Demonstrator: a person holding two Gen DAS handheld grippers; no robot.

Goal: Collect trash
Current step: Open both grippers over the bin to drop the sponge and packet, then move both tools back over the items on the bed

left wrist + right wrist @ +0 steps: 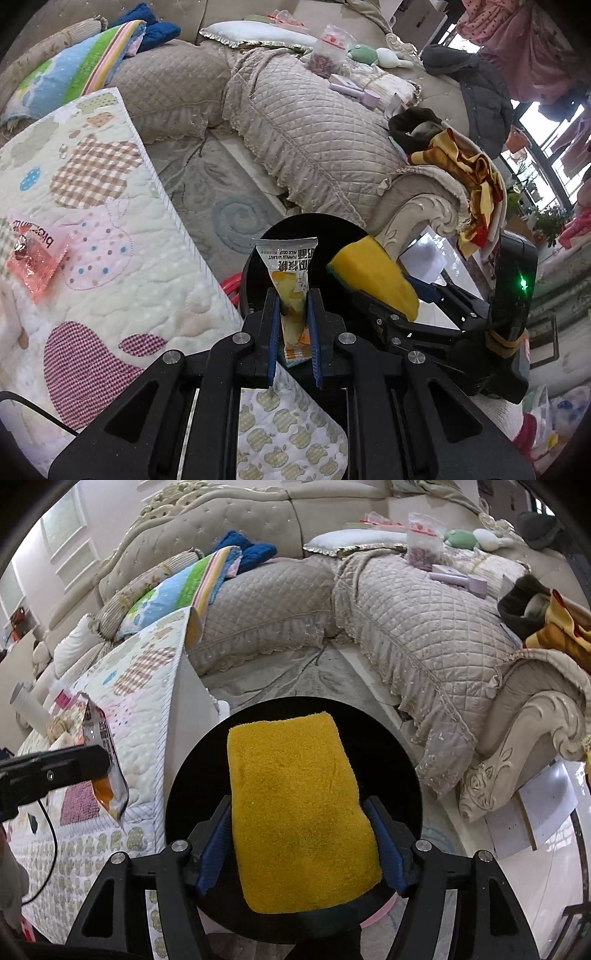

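Observation:
My left gripper (294,301) is shut on a white and orange snack wrapper (290,284), held over the black round bin (295,229) beside the table. The wrapper also shows in the right wrist view (107,771), held by the left gripper (105,762). My right gripper (299,830) is shut on a yellow sponge (299,812) directly above the black bin (192,775). The sponge also shows in the left wrist view (373,277). A pink wrapper (35,258) lies on the quilted table cover at the left.
A table with a patchwork quilt cover (103,206) fills the left. A beige quilted sofa (314,122) curves behind, strewn with pillows, a snack bag (328,48), clothes and a lilac tool (354,92). A patterned rug (229,206) lies between them.

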